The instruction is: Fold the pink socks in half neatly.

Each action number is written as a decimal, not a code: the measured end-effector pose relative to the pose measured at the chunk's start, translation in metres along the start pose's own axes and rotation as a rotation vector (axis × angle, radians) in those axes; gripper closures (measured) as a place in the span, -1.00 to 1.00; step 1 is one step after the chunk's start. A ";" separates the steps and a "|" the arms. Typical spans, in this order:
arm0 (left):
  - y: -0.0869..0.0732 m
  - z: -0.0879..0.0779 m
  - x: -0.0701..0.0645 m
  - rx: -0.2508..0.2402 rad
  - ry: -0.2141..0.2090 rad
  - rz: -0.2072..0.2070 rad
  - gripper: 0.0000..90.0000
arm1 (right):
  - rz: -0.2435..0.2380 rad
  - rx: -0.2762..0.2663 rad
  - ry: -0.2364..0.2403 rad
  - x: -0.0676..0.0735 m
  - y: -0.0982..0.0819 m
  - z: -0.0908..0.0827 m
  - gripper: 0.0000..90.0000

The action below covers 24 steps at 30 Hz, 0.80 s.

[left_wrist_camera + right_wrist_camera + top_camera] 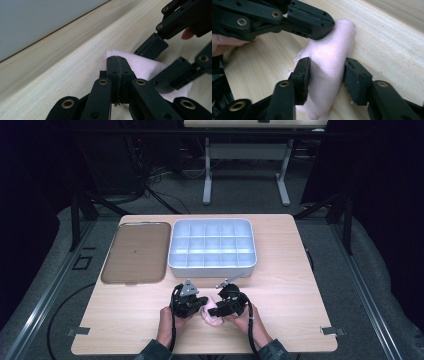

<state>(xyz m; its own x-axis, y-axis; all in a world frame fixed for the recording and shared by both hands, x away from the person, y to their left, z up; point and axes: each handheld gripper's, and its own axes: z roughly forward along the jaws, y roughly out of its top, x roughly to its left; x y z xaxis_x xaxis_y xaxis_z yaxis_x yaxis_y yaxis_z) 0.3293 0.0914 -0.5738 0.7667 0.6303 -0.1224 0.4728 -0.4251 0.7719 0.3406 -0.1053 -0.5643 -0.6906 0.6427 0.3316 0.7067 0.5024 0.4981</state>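
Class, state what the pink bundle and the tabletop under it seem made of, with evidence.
Pink bundle: probably soft knit or woven cloth, matte, creasing between the right gripper jaws. Tabletop: pale wood or wood-look laminate, showing straight grain lines.

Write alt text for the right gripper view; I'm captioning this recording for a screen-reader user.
A rolled pale pink cloth lies on a light wooden table, gripped across its middle between the right gripper's two black jaws. The left gripper, its jaws closed, pinches the cloth's far end from the upper left.
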 end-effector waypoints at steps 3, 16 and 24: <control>-0.002 -0.004 0.002 -0.018 -0.007 -0.023 0.95 | -0.006 -0.012 -0.002 -0.001 -0.001 0.000 0.32; -0.030 -0.042 0.027 -0.037 0.077 -0.126 -0.15 | -0.017 0.003 -0.032 0.003 -0.001 0.000 0.35; -0.054 -0.055 0.041 0.008 0.148 -0.148 -0.54 | -0.011 0.000 -0.019 0.003 -0.002 0.000 0.43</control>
<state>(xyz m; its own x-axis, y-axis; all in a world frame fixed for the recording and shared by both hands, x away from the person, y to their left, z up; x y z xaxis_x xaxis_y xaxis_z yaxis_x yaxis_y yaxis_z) 0.3111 0.1758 -0.5862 0.6166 0.7745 -0.1411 0.5796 -0.3253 0.7472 0.3374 -0.1041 -0.5640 -0.6953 0.6480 0.3110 0.6991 0.5093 0.5019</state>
